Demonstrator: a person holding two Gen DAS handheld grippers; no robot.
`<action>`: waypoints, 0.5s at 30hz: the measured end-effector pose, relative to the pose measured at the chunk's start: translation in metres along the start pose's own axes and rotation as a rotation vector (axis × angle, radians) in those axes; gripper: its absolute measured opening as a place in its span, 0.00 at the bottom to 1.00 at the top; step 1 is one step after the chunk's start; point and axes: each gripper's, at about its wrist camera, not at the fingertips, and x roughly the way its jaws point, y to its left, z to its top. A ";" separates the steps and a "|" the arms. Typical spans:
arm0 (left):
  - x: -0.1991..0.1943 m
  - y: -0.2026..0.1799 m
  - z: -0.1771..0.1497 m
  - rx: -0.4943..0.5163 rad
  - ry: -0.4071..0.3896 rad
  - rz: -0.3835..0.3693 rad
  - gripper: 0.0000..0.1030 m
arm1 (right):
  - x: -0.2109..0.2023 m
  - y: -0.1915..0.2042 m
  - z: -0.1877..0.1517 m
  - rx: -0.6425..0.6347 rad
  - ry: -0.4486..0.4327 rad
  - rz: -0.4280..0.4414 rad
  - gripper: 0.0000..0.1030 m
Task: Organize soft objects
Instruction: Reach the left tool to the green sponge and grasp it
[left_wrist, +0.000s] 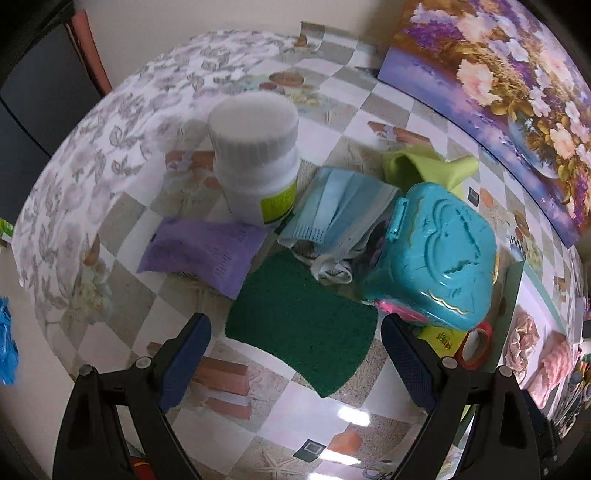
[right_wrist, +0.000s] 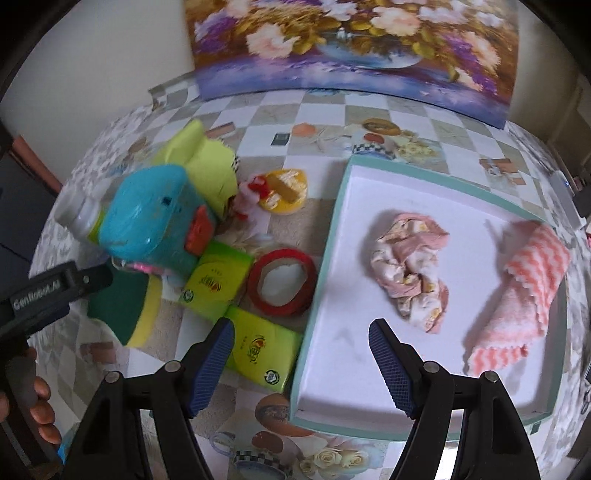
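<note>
My left gripper (left_wrist: 295, 328) is open and empty, its fingers on either side of a green scouring sponge (left_wrist: 303, 328) that lies flat on the table. Behind the sponge lie a blue face mask (left_wrist: 340, 206), a purple pouch (left_wrist: 203, 251) and a lime cloth (left_wrist: 424, 166). My right gripper (right_wrist: 301, 332) is open and empty over the left edge of a white tray (right_wrist: 369, 387). The tray holds a crumpled pink floral cloth (right_wrist: 410, 269) and a pink striped towel (right_wrist: 524, 288). The sponge with its yellow underside (right_wrist: 136, 306) shows at the left in the right wrist view, with the left gripper's body (right_wrist: 55, 291) over it.
A white bottle (left_wrist: 255, 158) stands behind the pouch. A teal plastic case (left_wrist: 436, 254) sits right of the sponge. Two green tissue packs (right_wrist: 218, 280), a red tape roll (right_wrist: 282, 280) and a yellow toy (right_wrist: 284, 192) lie left of the tray. A flower painting (right_wrist: 351, 48) leans on the wall.
</note>
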 end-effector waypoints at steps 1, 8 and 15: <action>0.004 0.001 0.001 -0.018 0.006 0.000 0.91 | 0.001 0.002 -0.001 -0.009 0.002 -0.006 0.76; 0.028 0.020 0.009 -0.153 0.008 0.031 0.91 | 0.003 0.000 -0.001 -0.014 0.002 -0.016 0.76; 0.037 0.019 0.014 -0.194 -0.004 0.000 0.91 | 0.002 -0.001 0.000 -0.015 0.002 -0.019 0.76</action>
